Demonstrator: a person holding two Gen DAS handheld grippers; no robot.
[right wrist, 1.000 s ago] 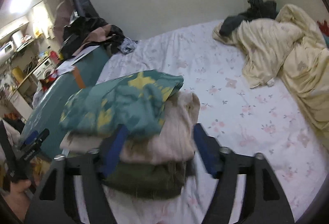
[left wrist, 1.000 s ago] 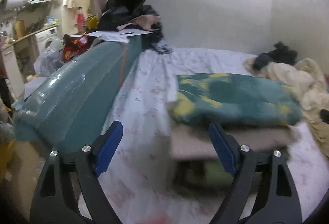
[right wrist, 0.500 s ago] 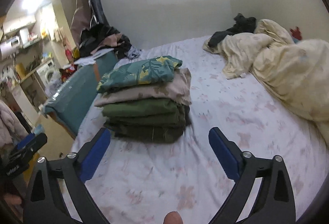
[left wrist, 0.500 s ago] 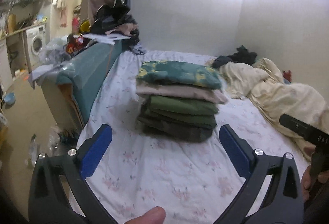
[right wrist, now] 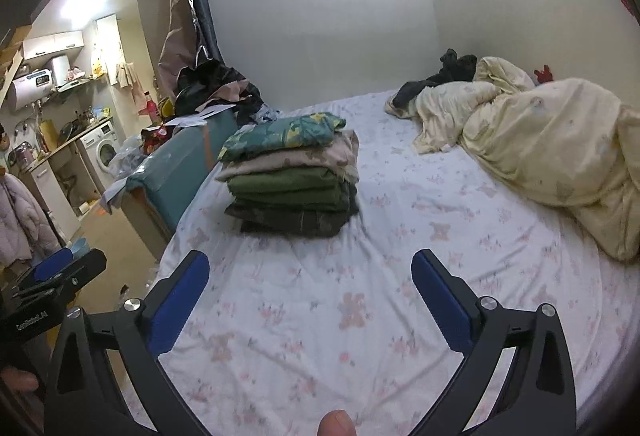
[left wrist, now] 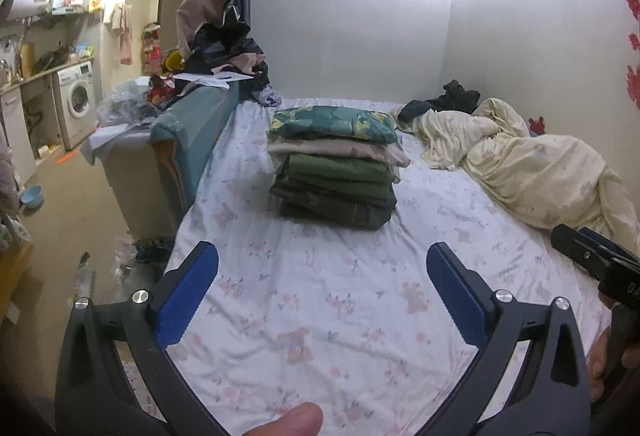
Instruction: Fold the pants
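Observation:
A stack of several folded pants [left wrist: 334, 166] stands on the bed, with teal-and-yellow patterned pants on top, then beige, green and dark ones. It also shows in the right wrist view [right wrist: 292, 178]. My left gripper [left wrist: 322, 262] is open and empty, held well back from the stack above the sheet. My right gripper [right wrist: 310, 268] is open and empty, also well back. The right gripper shows at the right edge of the left wrist view [left wrist: 592, 256]; the left one shows at the left edge of the right wrist view [right wrist: 52, 276].
The bed has a white floral sheet [left wrist: 320, 296]. A crumpled cream duvet [right wrist: 552, 148] and dark clothes [right wrist: 444, 74] lie at the far right. A teal-covered unit [left wrist: 192, 120] piled with clothes stands along the bed's left side. A washing machine [left wrist: 76, 102] stands further left.
Both grippers have pulled back from the stack, which now looks smaller and farther off. They were right against the stack a second ago. Both stay open.

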